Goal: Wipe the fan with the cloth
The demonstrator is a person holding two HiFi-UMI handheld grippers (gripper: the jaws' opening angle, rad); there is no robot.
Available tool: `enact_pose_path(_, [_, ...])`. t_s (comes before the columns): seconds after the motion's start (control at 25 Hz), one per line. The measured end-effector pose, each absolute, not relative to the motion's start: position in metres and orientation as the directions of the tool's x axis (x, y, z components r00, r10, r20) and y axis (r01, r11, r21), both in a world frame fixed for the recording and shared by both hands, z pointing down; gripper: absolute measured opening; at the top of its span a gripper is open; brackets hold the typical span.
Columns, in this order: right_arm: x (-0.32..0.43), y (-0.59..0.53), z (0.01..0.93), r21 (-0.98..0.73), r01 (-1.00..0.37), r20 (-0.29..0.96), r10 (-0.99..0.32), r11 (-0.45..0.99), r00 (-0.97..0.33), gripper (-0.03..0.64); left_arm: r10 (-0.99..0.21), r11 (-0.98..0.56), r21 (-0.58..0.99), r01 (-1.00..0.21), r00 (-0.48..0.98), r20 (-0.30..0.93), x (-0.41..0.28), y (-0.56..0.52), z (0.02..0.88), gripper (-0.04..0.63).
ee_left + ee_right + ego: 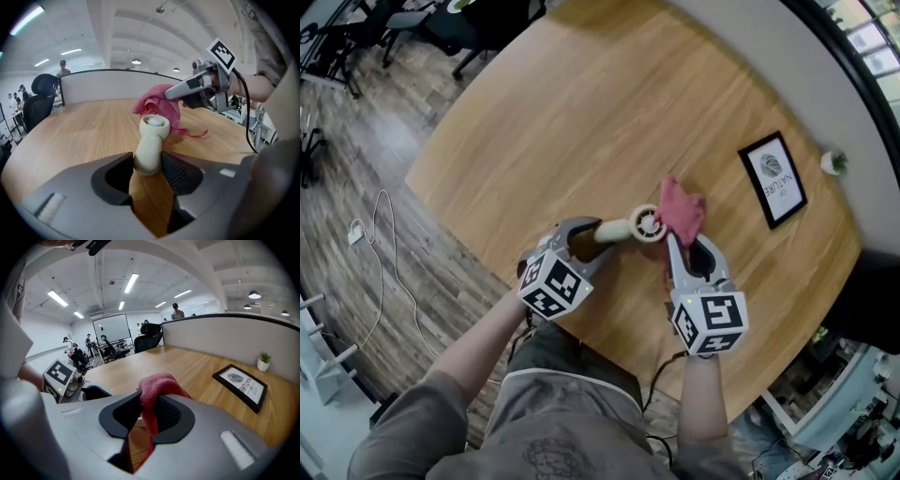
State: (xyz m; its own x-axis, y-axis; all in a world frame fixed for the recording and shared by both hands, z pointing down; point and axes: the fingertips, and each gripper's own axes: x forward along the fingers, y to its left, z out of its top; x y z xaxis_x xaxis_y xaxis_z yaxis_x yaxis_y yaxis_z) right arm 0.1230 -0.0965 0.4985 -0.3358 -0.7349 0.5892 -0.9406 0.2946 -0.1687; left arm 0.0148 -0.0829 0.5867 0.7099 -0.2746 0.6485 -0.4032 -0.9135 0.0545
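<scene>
The left claw (147,165) is closed on the handle of a cream handheld fan (153,133); both pads bear on the handle, and the round fan head points away from the claw. The right claw (149,414) is clamped on a red cloth (157,384), which bunches above the pads. The cloth hangs directly behind the fan head, over the round wooden bench (581,112). A framed print (773,178) and a small potted plant (834,161) stand near the bench's far edge.
</scene>
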Motion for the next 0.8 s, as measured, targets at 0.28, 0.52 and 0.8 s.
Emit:
enact_pose_path(0.28, [0.119,-0.098,0.525,-0.167,-0.946,0.639,-0.701,0.277,-0.318,0.080,-0.279,-0.923,0.027,-0.383,0.716,0.640,0.015,-0.080,0.589,0.183])
enact_pose_path(0.52, [0.091,-0.098,0.546,-0.184,-0.924,0.683,-0.633,0.334,-0.365,0.080,-0.274,-0.930,0.018,-0.366,0.726,0.631,0.016,-0.078,0.587,0.178])
enact_pose_path(0.8, [0.030,-0.090,0.547,-0.228,-0.843,0.684,-0.535,0.487,-0.495,0.080,-0.263,-0.935,0.017,-0.353,0.728,0.633,0.018,-0.077,0.588,0.176])
